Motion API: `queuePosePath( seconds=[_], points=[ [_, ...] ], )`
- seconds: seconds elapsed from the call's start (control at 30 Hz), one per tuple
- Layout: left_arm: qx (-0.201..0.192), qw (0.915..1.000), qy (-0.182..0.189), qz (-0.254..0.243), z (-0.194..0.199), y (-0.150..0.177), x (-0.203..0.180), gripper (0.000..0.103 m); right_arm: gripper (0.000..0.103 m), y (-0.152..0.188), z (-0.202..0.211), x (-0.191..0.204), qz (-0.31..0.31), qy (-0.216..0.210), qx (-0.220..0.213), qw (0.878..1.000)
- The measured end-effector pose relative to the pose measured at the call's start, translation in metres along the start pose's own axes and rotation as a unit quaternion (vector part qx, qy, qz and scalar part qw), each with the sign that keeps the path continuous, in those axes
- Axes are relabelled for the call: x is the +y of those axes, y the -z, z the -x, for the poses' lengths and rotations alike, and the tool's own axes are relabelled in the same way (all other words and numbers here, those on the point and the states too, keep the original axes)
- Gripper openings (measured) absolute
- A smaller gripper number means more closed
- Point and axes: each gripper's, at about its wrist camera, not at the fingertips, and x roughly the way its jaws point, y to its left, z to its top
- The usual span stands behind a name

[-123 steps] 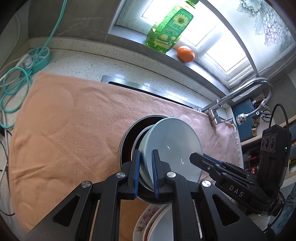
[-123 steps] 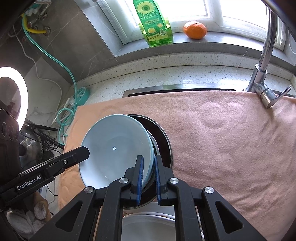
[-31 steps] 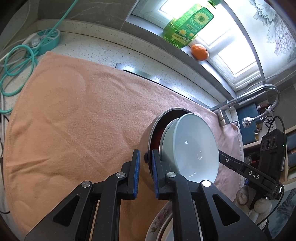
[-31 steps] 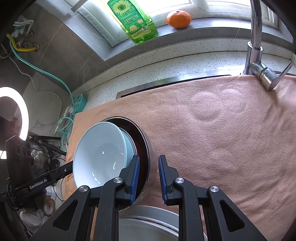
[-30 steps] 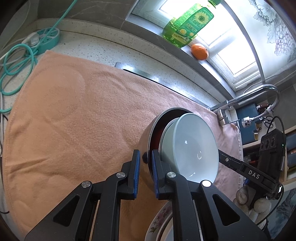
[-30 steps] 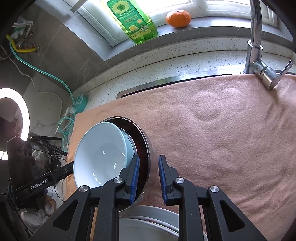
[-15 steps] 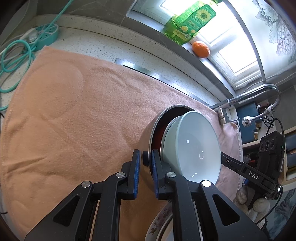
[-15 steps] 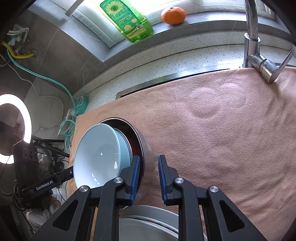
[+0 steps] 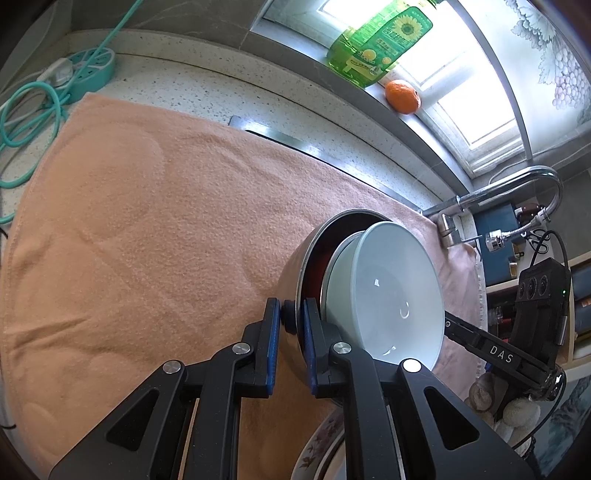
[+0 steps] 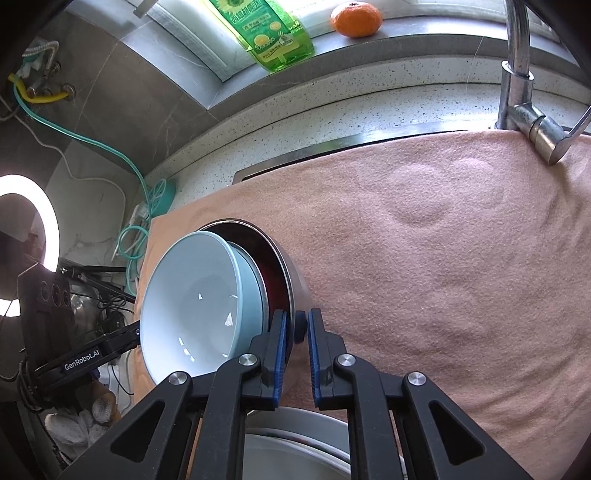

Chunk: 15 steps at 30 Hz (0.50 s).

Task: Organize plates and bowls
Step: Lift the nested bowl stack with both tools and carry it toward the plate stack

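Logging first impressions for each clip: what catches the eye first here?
A pale blue bowl nested in a steel pot, both tipped up, the left gripper and right gripper each clamped on the pot's rim. Behind them spreads a peach towel, with a green bottle and an orange on the sunlit windowsill.
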Motion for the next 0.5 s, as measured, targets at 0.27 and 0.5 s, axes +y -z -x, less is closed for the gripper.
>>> queuePosePath(
  seconds=[0.27,0.5],
  points=[
    [-0.002,0.9999,-0.009,-0.007,0.0004,0.0006,-0.003,0.01,0.01,-0.0001,0.0005,0.0055,0.005,0.008,-0.001,1.0],
    [-0.008,0.9997,-0.018,-0.014,0.0037,0.0009,-0.0049,0.01,0.01,0.0019,0.003,0.0106,0.009,0.012,-0.006,1.0]
  ],
)
